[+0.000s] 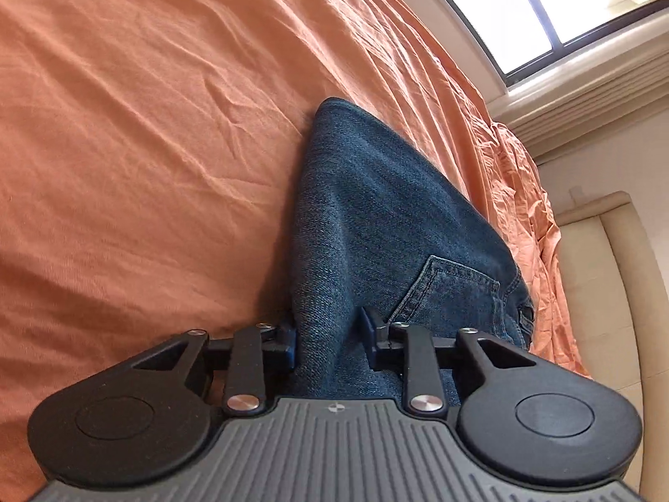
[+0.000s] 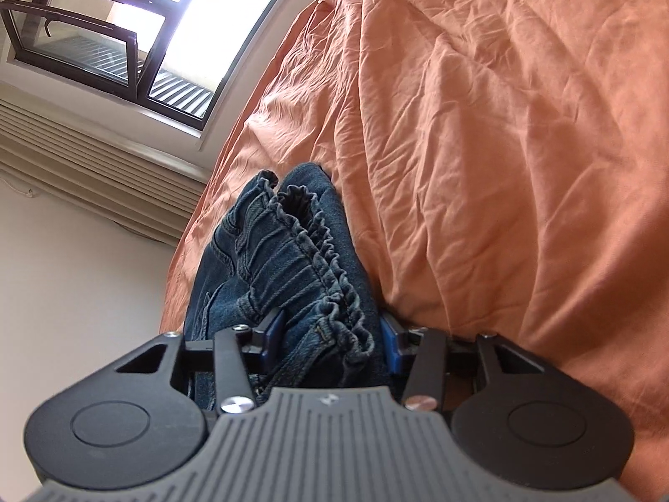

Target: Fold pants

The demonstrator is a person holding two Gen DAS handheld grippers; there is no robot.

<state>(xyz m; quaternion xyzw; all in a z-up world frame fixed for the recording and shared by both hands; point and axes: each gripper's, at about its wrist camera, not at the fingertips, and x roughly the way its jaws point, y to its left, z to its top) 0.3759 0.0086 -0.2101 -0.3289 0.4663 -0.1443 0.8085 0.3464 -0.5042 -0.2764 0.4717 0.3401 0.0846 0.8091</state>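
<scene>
Dark blue denim jeans point(image 1: 376, 226) are held up off an orange bedsheet point(image 1: 146, 125) by both tools. In the left wrist view, the left gripper point(image 1: 330, 336) is clamped on a thick fold of the denim, one finger pressed against each side of the cloth; a stitched back pocket point(image 1: 451, 288) sits just beyond the right-hand finger. The fabric runs forward from the jaws and narrows to a rounded end that meets the sheet toward the bed's far edge. The tool points along the bed, angled down toward the mattress.

In the right wrist view, the right gripper point(image 2: 330, 330) is closed on the gathered elastic waistband point(image 2: 301, 247) of the same jeans point(image 2: 217, 301), blue pads point(image 2: 274, 326) bearing on the bunched cloth from both sides. The waistband stands ruffled ahead of the jaws, close to the bed's window-side edge. The sheet point(image 2: 481, 146) is wrinkled throughout. A dark-framed window point(image 2: 125, 42) shows beyond that edge, one pane swung open.
</scene>
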